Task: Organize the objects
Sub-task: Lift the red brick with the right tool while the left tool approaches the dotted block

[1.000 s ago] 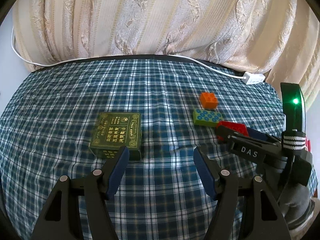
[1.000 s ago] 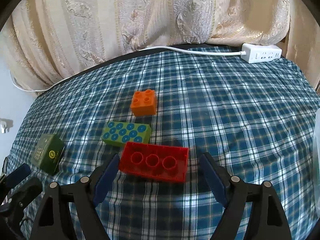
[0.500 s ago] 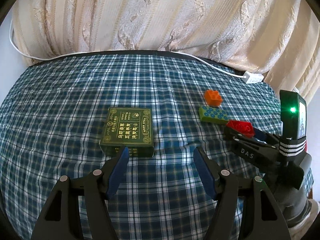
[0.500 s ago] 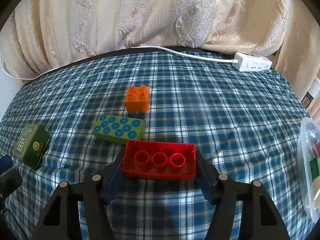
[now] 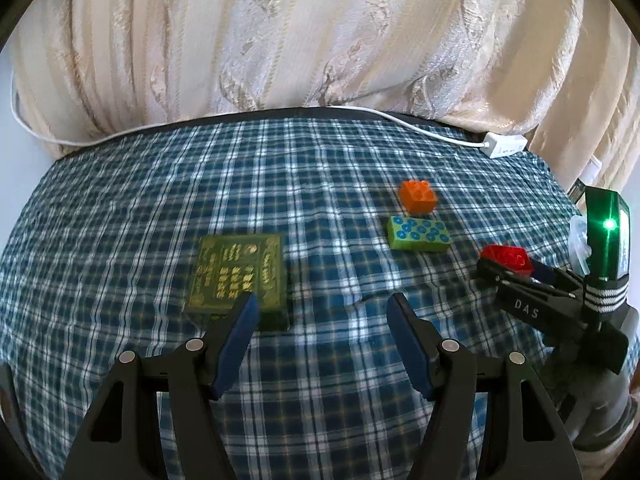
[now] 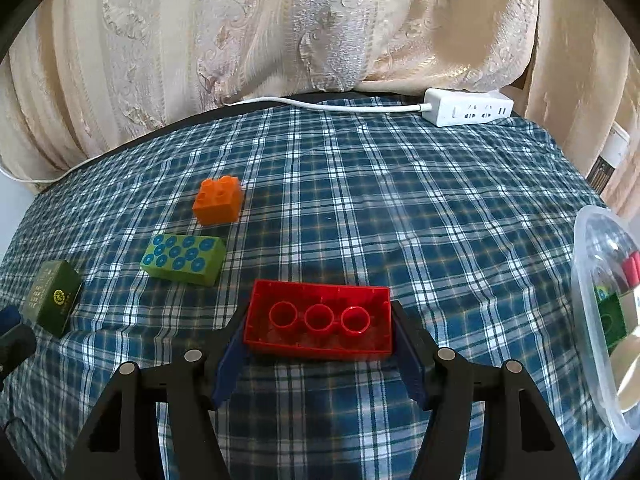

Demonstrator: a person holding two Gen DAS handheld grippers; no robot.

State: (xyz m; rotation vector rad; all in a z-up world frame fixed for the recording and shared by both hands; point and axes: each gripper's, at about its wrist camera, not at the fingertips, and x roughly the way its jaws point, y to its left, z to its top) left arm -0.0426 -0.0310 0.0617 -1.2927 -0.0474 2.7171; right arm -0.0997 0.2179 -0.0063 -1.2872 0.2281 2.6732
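- Now the right gripper (image 6: 318, 330) is clamped on the red brick (image 6: 319, 322), underside up, long axis crosswise between the pads.
- Clear tub (image 6: 606, 312) lies at three o'clock of the brick — likely the drop point, nearer this hand.
- Left gripper (image 5: 320, 316) hangs apart and empty; green box (image 5: 240, 276) sits at ten o'clock — just beyond its left fingertip.
- Both point steeply down at the plaid cloth (image 6: 400, 208).
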